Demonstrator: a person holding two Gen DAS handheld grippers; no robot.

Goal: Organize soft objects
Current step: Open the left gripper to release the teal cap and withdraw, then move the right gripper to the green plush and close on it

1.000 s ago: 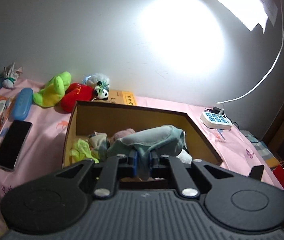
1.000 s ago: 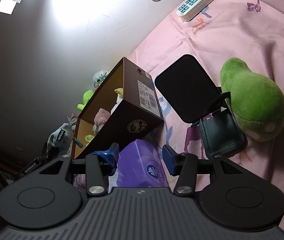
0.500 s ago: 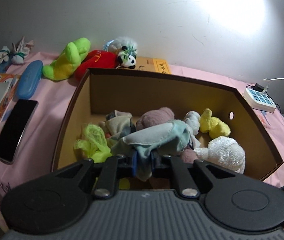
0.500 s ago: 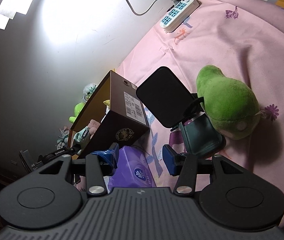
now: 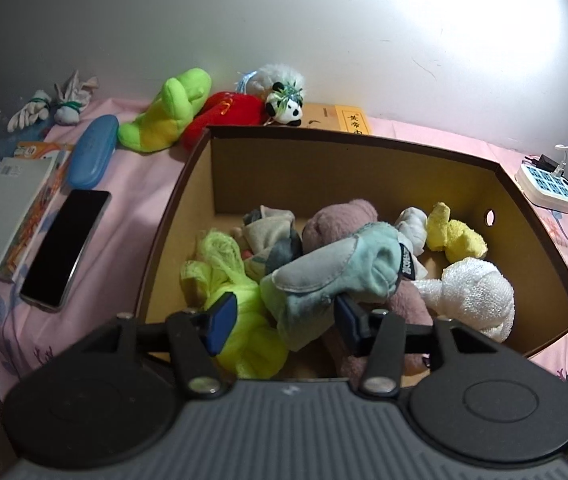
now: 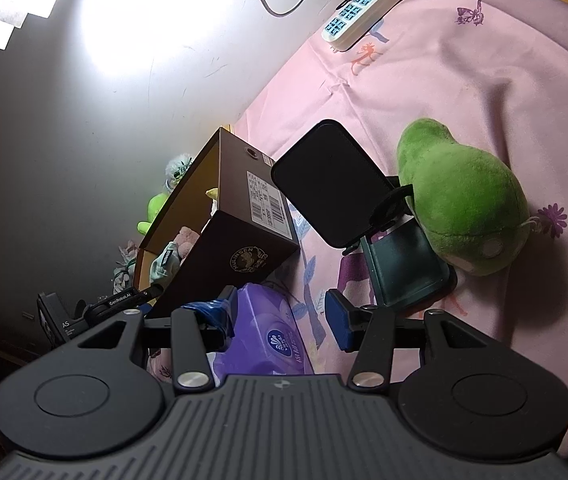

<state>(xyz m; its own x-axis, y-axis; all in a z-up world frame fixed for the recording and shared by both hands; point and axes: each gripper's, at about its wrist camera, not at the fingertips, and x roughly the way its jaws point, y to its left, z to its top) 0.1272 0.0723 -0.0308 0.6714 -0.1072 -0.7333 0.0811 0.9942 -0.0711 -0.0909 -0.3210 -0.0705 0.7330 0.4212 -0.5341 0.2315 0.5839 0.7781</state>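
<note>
Left gripper [image 5: 281, 312]: tilted down over the open brown cardboard box [image 5: 540, 248] on the pink bed; its fingers have just been opening and stand spread.
Grey and pale teal fabric glove [image 5: 336, 276]: between them, lying atop the box's soft toys.
Right gripper [image 6: 279, 314]: angled down, fingers spread, empty, above a purple tissue pack [image 6: 271, 334].
</note>
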